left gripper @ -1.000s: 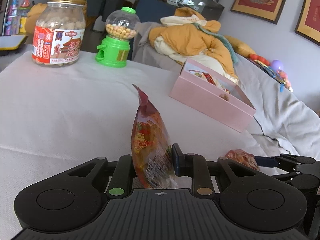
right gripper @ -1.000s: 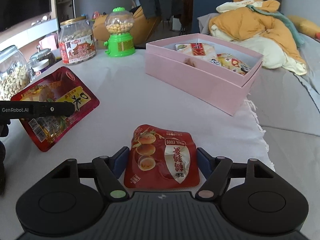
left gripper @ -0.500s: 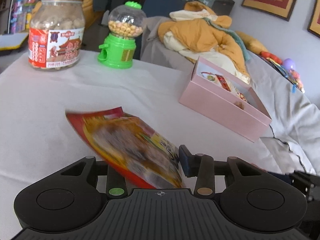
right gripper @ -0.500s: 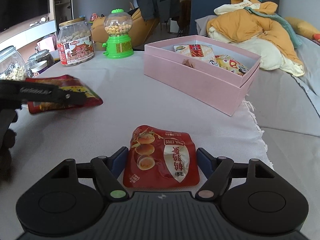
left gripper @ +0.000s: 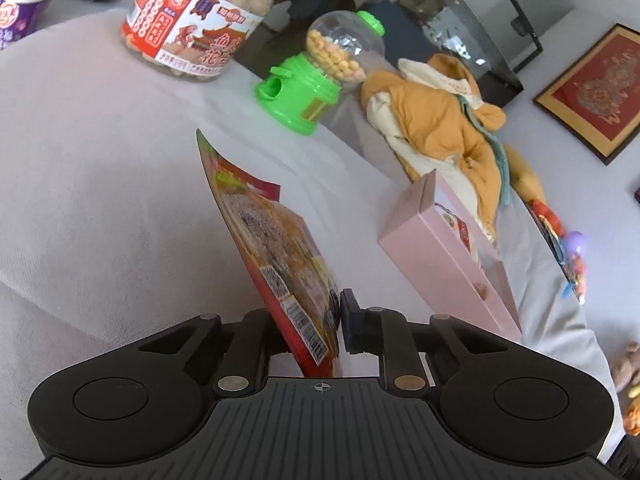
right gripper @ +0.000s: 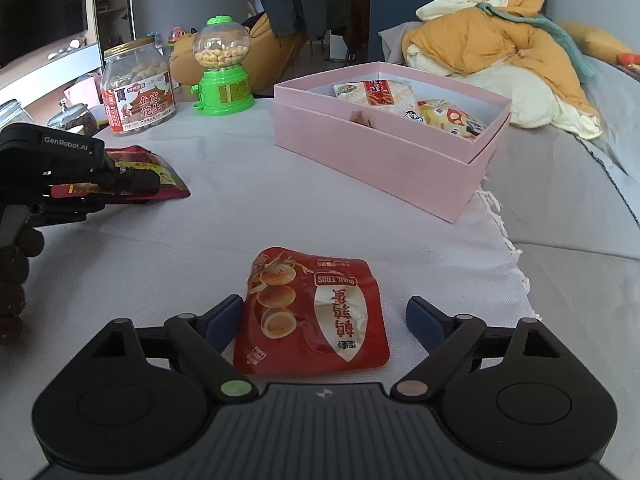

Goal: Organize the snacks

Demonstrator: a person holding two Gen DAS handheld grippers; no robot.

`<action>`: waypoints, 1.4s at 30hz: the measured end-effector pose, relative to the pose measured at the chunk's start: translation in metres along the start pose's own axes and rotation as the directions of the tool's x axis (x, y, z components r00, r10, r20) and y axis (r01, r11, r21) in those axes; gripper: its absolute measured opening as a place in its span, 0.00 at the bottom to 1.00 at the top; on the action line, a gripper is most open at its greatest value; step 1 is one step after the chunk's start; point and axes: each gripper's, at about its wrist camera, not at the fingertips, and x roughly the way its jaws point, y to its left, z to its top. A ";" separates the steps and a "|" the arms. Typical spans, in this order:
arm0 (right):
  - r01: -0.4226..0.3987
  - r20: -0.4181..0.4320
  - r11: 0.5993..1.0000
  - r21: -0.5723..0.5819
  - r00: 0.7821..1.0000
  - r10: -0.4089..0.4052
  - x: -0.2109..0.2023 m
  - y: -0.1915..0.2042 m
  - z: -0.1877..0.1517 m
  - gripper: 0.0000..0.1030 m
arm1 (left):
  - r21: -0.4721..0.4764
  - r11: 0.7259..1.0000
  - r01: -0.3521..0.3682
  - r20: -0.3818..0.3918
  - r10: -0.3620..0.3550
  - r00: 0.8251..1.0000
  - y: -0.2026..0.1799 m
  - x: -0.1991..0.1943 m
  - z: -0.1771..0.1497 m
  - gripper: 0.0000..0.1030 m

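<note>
1. The pink box [right gripper: 400,152] is sitting open on the white tablecloth [right gripper: 280,216], and I am taking it as the landmark for everything else. It is already holding at least two packets [right gripper: 376,94] along its far side, so part of the sorting looks done.

2. The left gripper [left gripper: 336,320] is clamping the lower end of a red snack pouch [left gripper: 272,248], its fingers closed onto it. In the right wrist view that pouch [right gripper: 148,170] is hanging off the cloth well to the left of the box, not yet over it.

3. The right gripper [right gripper: 324,320] is resting with its fingers spread wide on either side of a red quail egg packet [right gripper: 316,312]. The left pad looks to be touching or just beside the packet's edge, while the right pad is standing clear, so nothing is gripped. This packet is lying flat on the cloth in front of the box, on the near side.

4. A peanut jar [right gripper: 138,88] and a green candy dispenser [right gripper: 222,68] are standing beyond the box's left end, untouched.

5. My judgement: the task is sitting roughly midway. Two packets are still waiting outside the box, one lifted and one lying down; whether the jar and dispenser also count is unclear.
</note>
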 end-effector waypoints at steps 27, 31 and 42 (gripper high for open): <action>0.013 -0.005 1.000 0.007 1.000 -0.013 0.001 0.001 -0.001 0.90 | 0.462 0.849 0.257 -0.243 -0.157 0.957 -0.079 -0.064 -0.064 0.16; 0.012 -0.005 1.000 0.007 1.000 -0.012 0.001 0.001 -0.001 0.90 | 0.468 0.875 0.126 -0.116 -0.080 0.990 -0.069 -0.063 -0.032 0.17; -0.086 -0.059 0.995 -0.052 0.995 0.083 0.002 0.029 0.010 0.92 | 0.352 0.933 -0.073 -0.126 0.124 0.984 -0.006 -0.001 0.041 0.17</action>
